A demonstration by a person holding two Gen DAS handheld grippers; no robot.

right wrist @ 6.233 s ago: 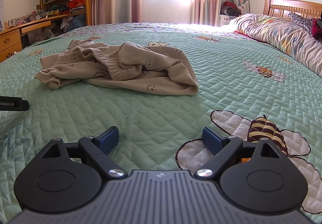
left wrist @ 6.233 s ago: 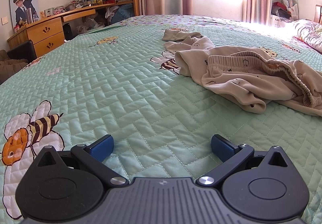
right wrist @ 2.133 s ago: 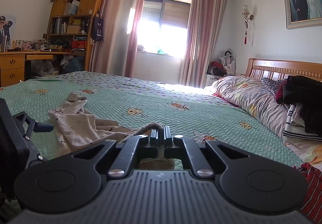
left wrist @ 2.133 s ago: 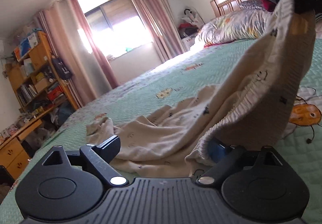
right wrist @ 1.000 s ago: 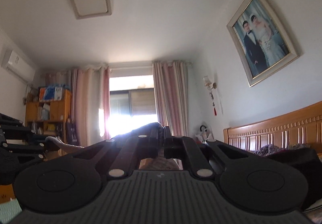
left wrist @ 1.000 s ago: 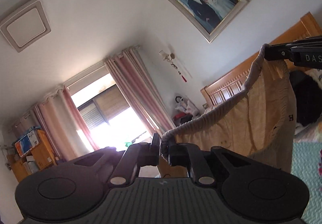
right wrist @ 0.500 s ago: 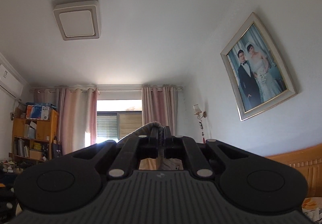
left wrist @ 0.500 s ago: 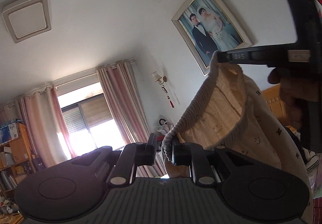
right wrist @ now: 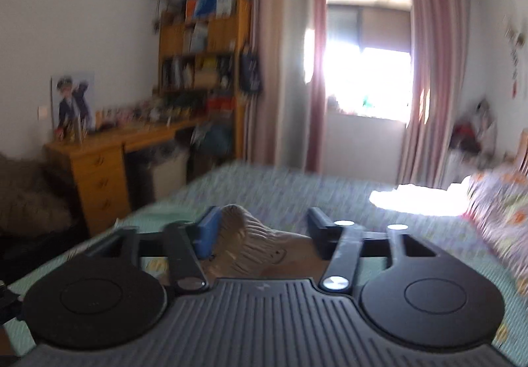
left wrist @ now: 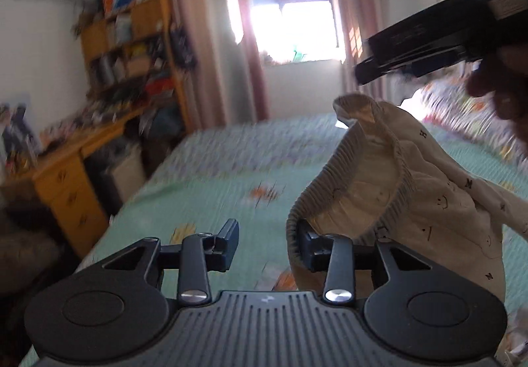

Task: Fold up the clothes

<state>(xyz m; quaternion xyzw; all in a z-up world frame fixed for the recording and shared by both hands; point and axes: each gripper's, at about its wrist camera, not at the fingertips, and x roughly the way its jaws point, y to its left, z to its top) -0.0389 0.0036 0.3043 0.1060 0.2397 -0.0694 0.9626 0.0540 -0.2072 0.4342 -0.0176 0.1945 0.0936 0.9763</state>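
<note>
Both tools have just been opening. The left tool (left wrist: 267,243) stands apart, the beige trousers (left wrist: 389,188) draped against one pad (their ribbed waistband loose, not pinched) above the green bed (left wrist: 214,175). The right tool (right wrist: 264,231) gapes wide, the waistband resting against its blue pad (right wrist: 208,228), unclamped.

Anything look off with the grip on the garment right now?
Yes. Both grippers have just been opening: the beige pants' waistband only drapes over one finger of the left gripper, and lies loose between the right gripper's spread fingers. Neither is clamping it.
</note>
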